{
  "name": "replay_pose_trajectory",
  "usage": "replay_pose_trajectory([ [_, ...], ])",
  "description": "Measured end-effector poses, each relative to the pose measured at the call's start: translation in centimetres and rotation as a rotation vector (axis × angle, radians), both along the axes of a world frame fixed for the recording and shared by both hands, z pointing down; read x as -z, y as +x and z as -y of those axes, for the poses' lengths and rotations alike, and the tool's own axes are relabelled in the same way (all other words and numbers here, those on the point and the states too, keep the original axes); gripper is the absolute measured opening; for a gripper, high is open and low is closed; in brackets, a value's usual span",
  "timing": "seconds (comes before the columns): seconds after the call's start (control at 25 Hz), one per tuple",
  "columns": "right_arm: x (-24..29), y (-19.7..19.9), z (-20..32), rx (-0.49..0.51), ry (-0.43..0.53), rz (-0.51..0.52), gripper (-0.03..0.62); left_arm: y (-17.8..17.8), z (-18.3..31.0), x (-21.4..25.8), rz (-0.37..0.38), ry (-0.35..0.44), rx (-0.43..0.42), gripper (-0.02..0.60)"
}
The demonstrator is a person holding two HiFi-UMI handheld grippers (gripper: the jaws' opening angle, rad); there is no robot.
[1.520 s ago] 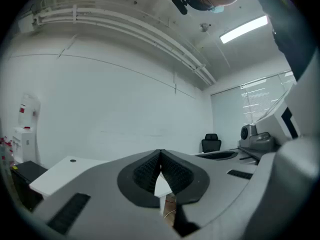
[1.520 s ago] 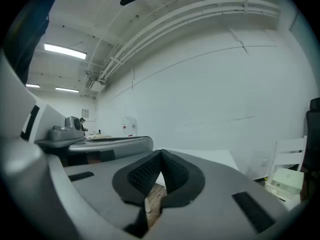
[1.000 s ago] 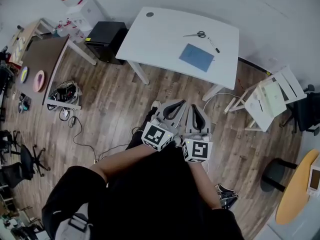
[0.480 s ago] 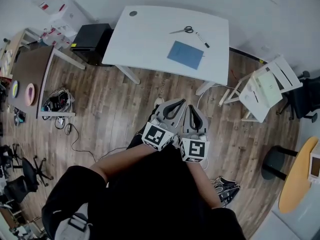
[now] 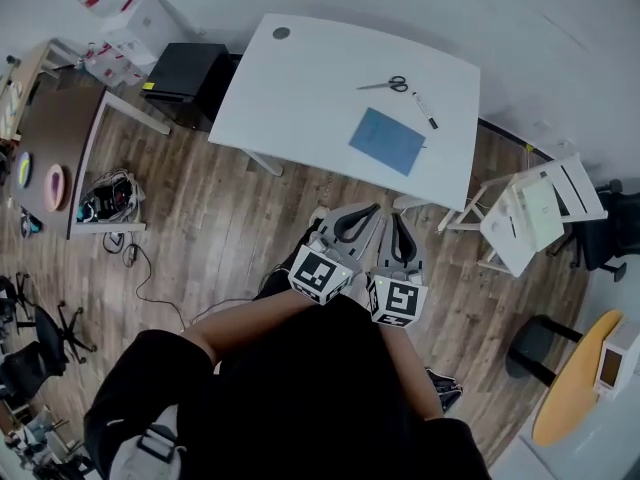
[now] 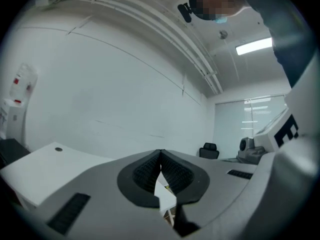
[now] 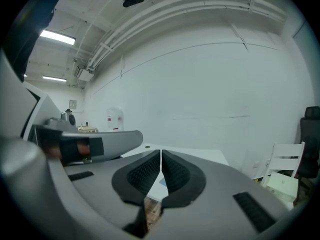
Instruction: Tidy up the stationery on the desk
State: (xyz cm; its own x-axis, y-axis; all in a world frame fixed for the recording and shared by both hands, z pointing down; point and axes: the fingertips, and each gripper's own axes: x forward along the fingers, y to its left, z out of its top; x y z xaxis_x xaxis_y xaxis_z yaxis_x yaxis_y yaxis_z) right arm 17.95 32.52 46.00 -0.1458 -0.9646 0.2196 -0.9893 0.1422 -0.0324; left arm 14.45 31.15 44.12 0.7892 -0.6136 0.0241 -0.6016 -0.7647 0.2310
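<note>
Both grippers are clenched on nothing. In the left gripper view the left gripper (image 6: 160, 155) has its ribbed black pads (image 6: 145, 173) meeting at the tips, with only a thin wedge of gap lower down, where a strip of pale surface shows through. The right gripper (image 7: 161, 155), in its own view, has its pads (image 7: 176, 174) pressed together the same way. In the head view the two sit side by side at the middle of the frame, left gripper (image 5: 372, 209) and right gripper (image 5: 400, 218), over the wood floor (image 5: 230, 218) and touching no stationery.

The stationery lies on the white desk (image 5: 300, 88) in the upper middle of the head view. The scissors (image 5: 390, 84) have dark handles, and their blades point left. Just right of them a pen (image 5: 425, 110) lies slantwise (pale barrel, dark ends). Below both, apart from them, is a blue notebook (image 5: 387, 141), flat, closed and slightly askew to the desk's edge.

Each gripper's cube (image 5: 320, 275) carries black-and-white square markers. White boxes (image 5: 110, 8) in the upper left corner bear red labels, their print too small to read.
</note>
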Motion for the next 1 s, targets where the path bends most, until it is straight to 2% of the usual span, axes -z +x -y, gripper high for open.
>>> replay_pose_trajectory([
  [0.12,-0.9,0.3,3.8,-0.022,-0.048,0.040,0.034,-0.6,4.3,0.5,-0.035,-0.013,-0.003,0.014],
  [0.2,-1.3,0.8,6.2,-0.041,-0.079,0.081,0.034,-1.0,7.3,0.9,-0.025,-0.001,0.003,0.014],
  [0.4,-0.8,1.4,12.1,-0.063,-0.083,0.083,0.034,-2.4,13.7,0.0,-0.008,-0.010,0.009,0.014],
  [0.64,-0.1,0.2,17.4,-0.057,-0.079,0.088,0.034,-2.4,17.9,-0.8,-0.017,-0.035,-0.047,0.014],
  [0.76,-0.9,1.1,18.9,-0.092,-0.107,0.057,0.034,-2.0,19.4,-1.5,-0.003,-0.037,-0.082,0.014],
  [1.0,-3.2,3.3,20.4,-0.146,-0.169,0.072,0.035,-2.1,21.4,-4.4,0.016,-0.105,-0.111,0.014],
])
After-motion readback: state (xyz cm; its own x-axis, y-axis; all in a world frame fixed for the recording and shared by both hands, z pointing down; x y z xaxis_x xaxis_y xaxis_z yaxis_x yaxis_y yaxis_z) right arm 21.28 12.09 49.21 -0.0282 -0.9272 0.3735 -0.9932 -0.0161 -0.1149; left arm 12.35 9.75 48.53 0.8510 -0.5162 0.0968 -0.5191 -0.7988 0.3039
